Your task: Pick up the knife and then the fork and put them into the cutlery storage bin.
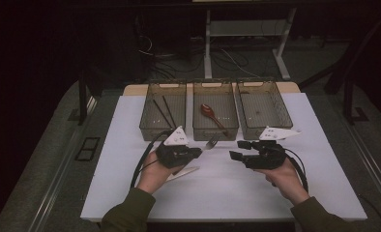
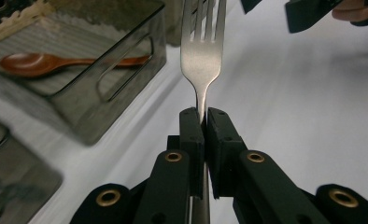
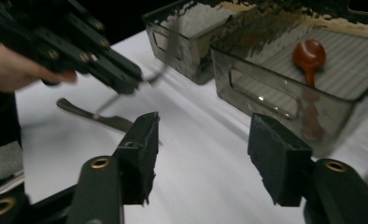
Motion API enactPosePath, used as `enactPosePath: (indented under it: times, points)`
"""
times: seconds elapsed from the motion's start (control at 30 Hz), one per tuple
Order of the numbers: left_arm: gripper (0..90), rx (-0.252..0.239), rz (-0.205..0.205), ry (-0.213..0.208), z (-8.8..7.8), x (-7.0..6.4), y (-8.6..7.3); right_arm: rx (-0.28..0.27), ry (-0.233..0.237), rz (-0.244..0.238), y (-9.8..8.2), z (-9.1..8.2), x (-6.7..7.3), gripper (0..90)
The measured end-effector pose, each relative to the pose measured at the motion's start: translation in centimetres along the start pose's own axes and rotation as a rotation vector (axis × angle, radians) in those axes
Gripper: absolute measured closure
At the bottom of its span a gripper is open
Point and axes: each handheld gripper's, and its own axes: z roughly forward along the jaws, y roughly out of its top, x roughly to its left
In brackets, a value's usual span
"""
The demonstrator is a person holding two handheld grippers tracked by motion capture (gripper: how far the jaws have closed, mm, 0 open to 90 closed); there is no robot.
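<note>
Three clear plastic bins (image 1: 215, 115) stand in a row on the table, and I count two black chopsticks (image 1: 163, 112), one wooden spoon (image 1: 209, 111), one metal fork (image 2: 201, 51), one knife (image 3: 95, 115) and two handheld grippers (image 1: 237, 149).

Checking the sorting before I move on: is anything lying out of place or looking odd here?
One thing: a knife lies loose on the white table, outside the three bins, below the left gripper. That gripper is shut on a fork, not yet binned. The spoon lies in the middle bin.
</note>
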Motion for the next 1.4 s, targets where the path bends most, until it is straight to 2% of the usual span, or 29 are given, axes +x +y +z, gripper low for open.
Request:
enactPosePath:
  times: [0.23, 0.37, 0.57, 0.67, 0.73, 0.83, 0.9, 0.97, 1.1, 1.3, 1.4]
  points:
    - [84.9, -0.036, 0.007, 0.009, 2.1, -1.1, 1.1, -0.015, 0.027, 0.026, 1.0, 0.9, 0.1, 52.3]
    - [84.9, -0.054, 0.011, 0.020, 2.7, -1.5, 1.4, -0.022, 0.039, 0.059, 1.1, 1.4, -0.2, 57.1]
    - [84.9, -0.078, 0.025, 0.024, 2.9, -2.0, 1.6, -0.033, 0.048, 0.087, 1.4, 2.1, -0.6, 72.2]
    - [84.8, -0.075, 0.023, 0.020, 3.1, -2.0, 1.5, -0.052, 0.055, 0.093, 1.6, 2.2, -0.6, 80.7]
    - [84.6, -0.086, 0.006, 0.022, 3.2, -1.9, 1.4, -0.061, 0.051, 0.085, 1.8, 2.2, -0.5, 84.4]
    - [81.9, -0.088, 0.004, 0.012, 3.1, -1.8, 1.3, -0.065, 0.047, 0.068, 2.1, 2.3, -0.4, 85.2]
    - [75.1, -0.088, 0.002, 0.021, 2.9, -1.8, 1.2, -0.065, 0.035, 0.062, 2.2, 2.2, -0.4, 85.4]
    - [68.1, -0.087, -0.001, 0.027, 2.6, -1.6, 1.0, -0.068, 0.027, 0.064, 2.4, 1.9, -0.6, 85.4]
    - [61.5, -0.092, -0.015, 0.019, 2.0, -1.3, -0.1, -0.085, -0.005, 0.066, 2.8, 0.8, -1.5, 85.4]
    - [52.9, -0.104, -0.047, 0.014, 0.6, -0.8, -1.7, -0.108, -0.076, 0.080, 4.1, -1.9, -3.5, 85.4]
    - [48.5, -0.101, -0.044, 0.020, -0.2, -0.7, -2.6, -0.129, -0.104, 0.093, 4.6, -3.5, -4.7, 85.4]
